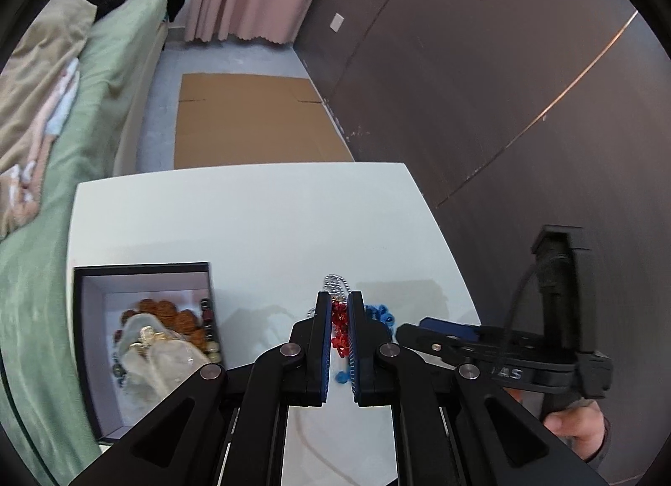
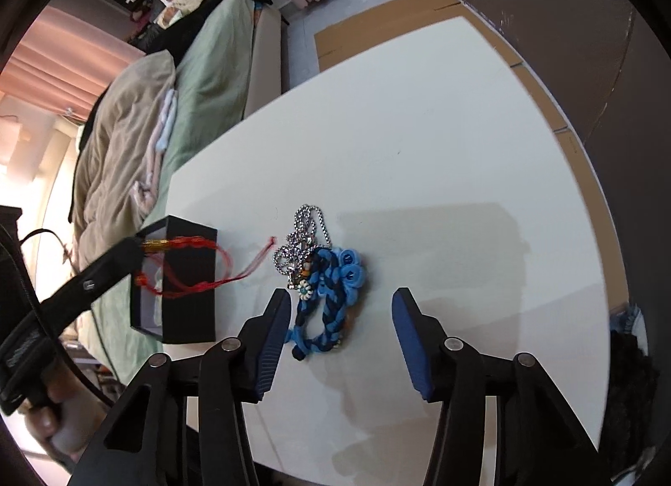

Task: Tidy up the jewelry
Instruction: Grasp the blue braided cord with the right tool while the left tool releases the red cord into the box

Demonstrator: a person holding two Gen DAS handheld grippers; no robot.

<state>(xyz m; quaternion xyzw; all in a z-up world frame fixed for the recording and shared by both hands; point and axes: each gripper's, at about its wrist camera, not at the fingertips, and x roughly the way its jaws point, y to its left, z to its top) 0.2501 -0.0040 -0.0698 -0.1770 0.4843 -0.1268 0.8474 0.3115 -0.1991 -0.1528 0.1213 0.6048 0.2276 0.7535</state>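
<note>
My left gripper (image 1: 339, 297) is shut on a red braided cord bracelet (image 1: 339, 328); in the right wrist view the red bracelet (image 2: 191, 245) hangs from it over the black jewelry box (image 2: 188, 289). The box (image 1: 142, 272) holds brown beads and a clear pouch. A silver chain (image 2: 300, 243) and a blue braided bracelet (image 2: 331, 301) lie in a pile on the white table (image 2: 419, 150). My right gripper (image 2: 342, 301) is open just above the blue bracelet, fingers on either side of it.
A bed with green sheets (image 1: 105, 79) and a beige quilt (image 2: 121, 142) runs along the table's left side. Flat cardboard (image 1: 247, 121) lies on the floor beyond the table. A dark wall (image 1: 503, 87) is on the right.
</note>
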